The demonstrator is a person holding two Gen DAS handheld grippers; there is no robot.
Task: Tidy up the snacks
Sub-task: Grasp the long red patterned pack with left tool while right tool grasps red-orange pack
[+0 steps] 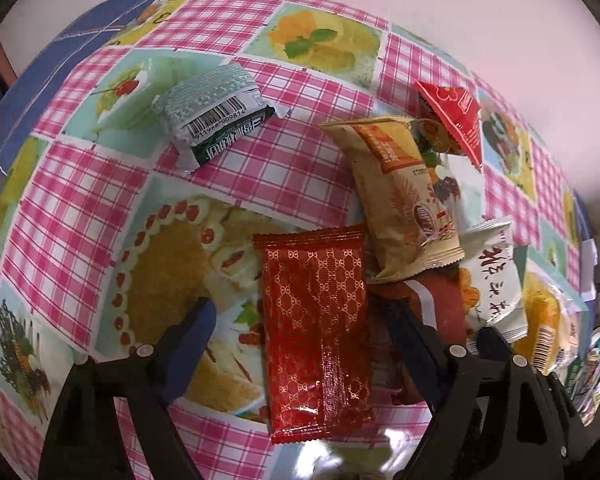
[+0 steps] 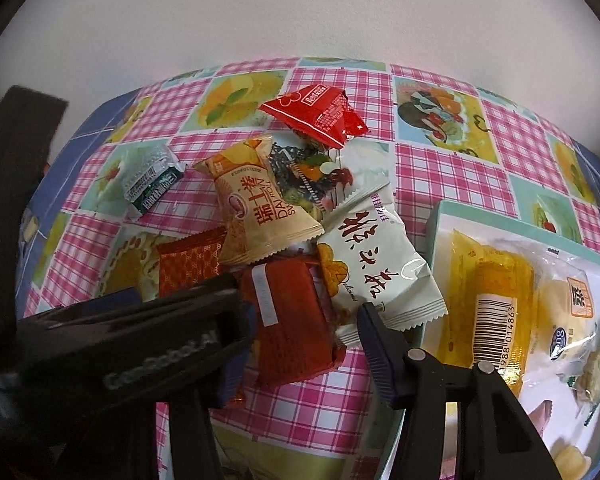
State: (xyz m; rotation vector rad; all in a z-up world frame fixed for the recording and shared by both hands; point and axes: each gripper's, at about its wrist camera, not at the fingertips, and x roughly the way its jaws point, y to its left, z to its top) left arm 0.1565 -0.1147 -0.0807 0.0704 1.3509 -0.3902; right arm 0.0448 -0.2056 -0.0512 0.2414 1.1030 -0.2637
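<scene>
Several snack packets lie heaped on a pink checked tablecloth (image 1: 80, 200). My left gripper (image 1: 298, 310) is open and straddles a red gold-patterned packet (image 1: 316, 320) lying flat; neither pad touches it. My right gripper (image 2: 306, 316) is shut on a red-brown packet with a white label (image 2: 292, 316), which lies just right of the patterned one (image 2: 188, 264). The left tool's black housing (image 2: 132, 344) crosses the right wrist view and hides the right gripper's left finger. A beige roll packet (image 2: 260, 208) and a white packet (image 2: 380, 264) overlap the red-brown one.
A green-white packet (image 1: 216, 112) lies apart at the far left. A small red packet (image 2: 320, 116) tops the far end of the heap. A teal-rimmed white tray (image 2: 434, 220) at the right holds yellow packets (image 2: 496, 300). A pale wall stands behind the table.
</scene>
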